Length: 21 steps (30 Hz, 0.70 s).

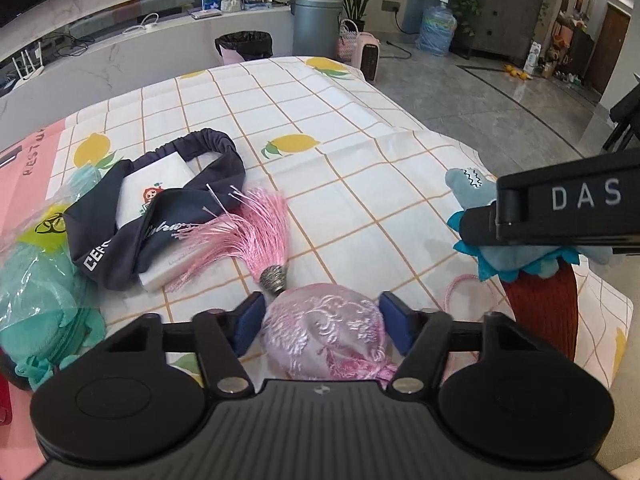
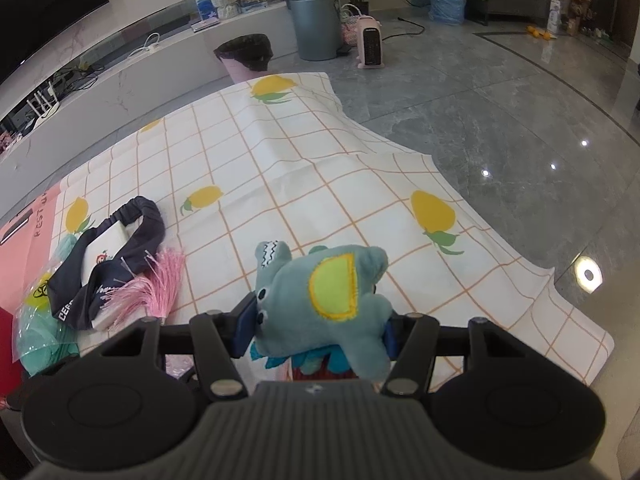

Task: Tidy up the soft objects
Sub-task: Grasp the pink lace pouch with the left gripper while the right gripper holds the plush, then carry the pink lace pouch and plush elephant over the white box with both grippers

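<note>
My left gripper (image 1: 322, 322) is shut on a pink embroidered sachet (image 1: 324, 330), whose pink tassel (image 1: 240, 236) lies on the lemon-print tablecloth (image 1: 320, 120). My right gripper (image 2: 320, 324) is shut on a blue-grey plush dinosaur (image 2: 328, 292) with a yellow patch, held above the cloth; it also shows in the left wrist view (image 1: 500, 236) at the right, over a rust-red knitted piece (image 1: 548, 308). A dark navy headband (image 1: 160, 208) drapes over a white tissue pack (image 1: 156, 188) to the left.
A teal plush in a clear bag (image 1: 36, 280) lies at the left edge beside a pink mat (image 1: 24, 172). Beyond the table's far end stand a black-lined bin (image 1: 244, 46), a grey bin (image 1: 316, 24) and a pink heater (image 1: 370, 56). Grey floor lies to the right.
</note>
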{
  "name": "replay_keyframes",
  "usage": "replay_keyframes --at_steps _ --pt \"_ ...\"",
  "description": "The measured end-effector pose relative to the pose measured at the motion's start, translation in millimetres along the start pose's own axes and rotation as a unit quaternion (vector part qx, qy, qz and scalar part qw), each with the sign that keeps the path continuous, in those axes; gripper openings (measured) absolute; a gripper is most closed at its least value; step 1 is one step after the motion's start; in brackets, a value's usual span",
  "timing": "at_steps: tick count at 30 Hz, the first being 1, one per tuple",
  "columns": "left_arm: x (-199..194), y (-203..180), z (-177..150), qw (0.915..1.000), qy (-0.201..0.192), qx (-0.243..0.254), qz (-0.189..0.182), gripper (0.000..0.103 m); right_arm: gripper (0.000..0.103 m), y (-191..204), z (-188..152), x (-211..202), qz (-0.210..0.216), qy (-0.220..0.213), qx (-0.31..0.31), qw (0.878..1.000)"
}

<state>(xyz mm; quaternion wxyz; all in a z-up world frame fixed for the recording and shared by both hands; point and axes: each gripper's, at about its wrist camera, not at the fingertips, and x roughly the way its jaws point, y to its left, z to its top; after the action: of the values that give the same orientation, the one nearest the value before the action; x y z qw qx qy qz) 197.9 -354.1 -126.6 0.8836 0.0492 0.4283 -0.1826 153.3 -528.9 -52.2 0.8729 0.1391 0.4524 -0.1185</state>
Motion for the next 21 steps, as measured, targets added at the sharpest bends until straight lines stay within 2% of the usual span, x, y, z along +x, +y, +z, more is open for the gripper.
replay_keyframes --at_steps 3,9,12,21 --pt "-3 0 -3 0.9999 -0.007 0.008 -0.001 0.063 0.060 3 0 -1 0.001 -0.005 -0.006 1.000" --pt "-14 3 -9 0.9993 -0.016 0.032 -0.009 0.059 0.060 3 -1 -3 0.000 -0.007 -0.012 1.000" --pt "-25 10 -13 0.9991 -0.027 0.025 -0.021 0.058 0.060 4 0 -3 -0.001 -0.008 -0.014 1.000" --pt "-68 24 -11 0.9970 -0.075 0.010 -0.020 0.057 0.060 8 2 -16 0.011 -0.034 -0.009 0.999"
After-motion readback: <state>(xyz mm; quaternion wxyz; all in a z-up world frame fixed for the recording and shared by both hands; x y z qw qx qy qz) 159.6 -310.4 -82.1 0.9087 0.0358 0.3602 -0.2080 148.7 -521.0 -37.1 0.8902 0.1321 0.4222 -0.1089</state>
